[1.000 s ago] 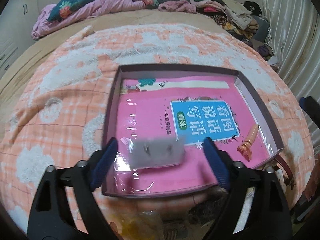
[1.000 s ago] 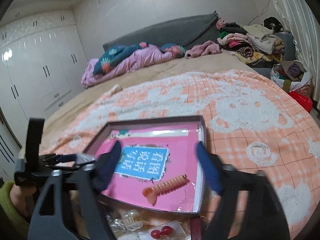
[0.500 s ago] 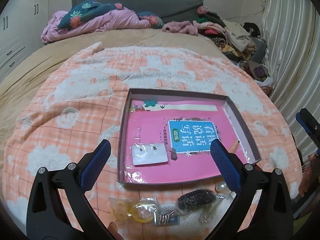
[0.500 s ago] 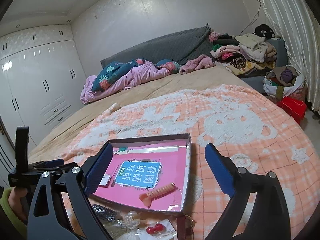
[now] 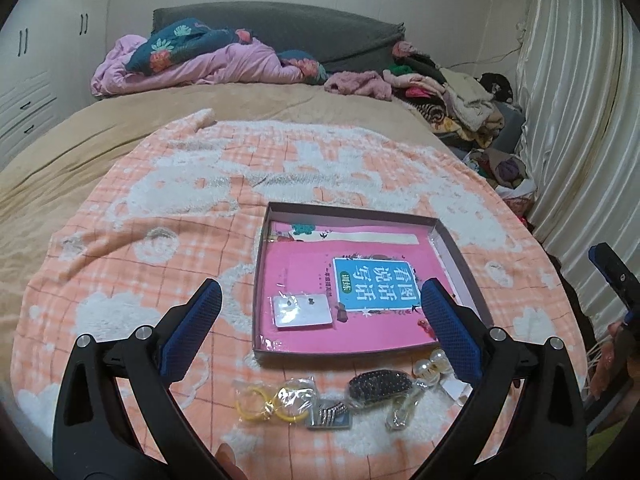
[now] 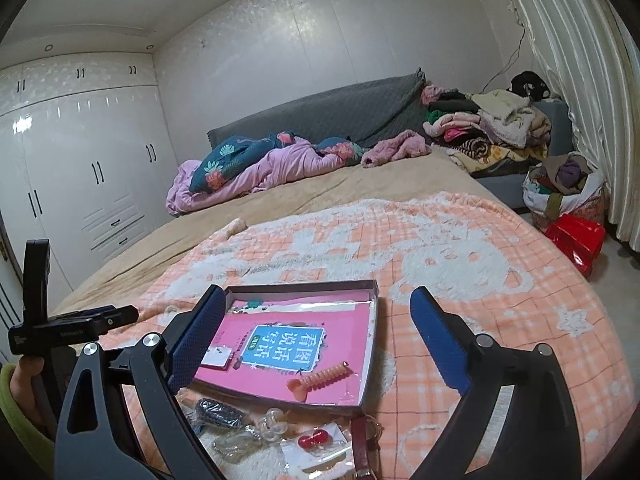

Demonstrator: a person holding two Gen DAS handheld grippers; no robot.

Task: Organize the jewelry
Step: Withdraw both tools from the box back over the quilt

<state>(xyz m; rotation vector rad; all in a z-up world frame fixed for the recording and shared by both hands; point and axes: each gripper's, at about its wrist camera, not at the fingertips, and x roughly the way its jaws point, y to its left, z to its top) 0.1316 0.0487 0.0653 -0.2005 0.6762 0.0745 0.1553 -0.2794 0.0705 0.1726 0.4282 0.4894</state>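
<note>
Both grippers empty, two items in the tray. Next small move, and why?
Probably lower the left gripper toward the clear bag of yellow rings. It lies loose on the orange-and-white blanket in front of the shallow dark-rimmed tray, nearest that gripper. Both grippers stand open, nothing between the fingers; the white earring card already sits inside.

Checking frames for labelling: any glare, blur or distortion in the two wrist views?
Left wrist: sharp, no motion blur; strong fisheye bends the blanket edge, with dark corners; mild glare on the plastic film over the book in the tray. Right wrist: also sharp; bright reflection on the glossy wardrobe; curtain and walls bow outward.
</note>
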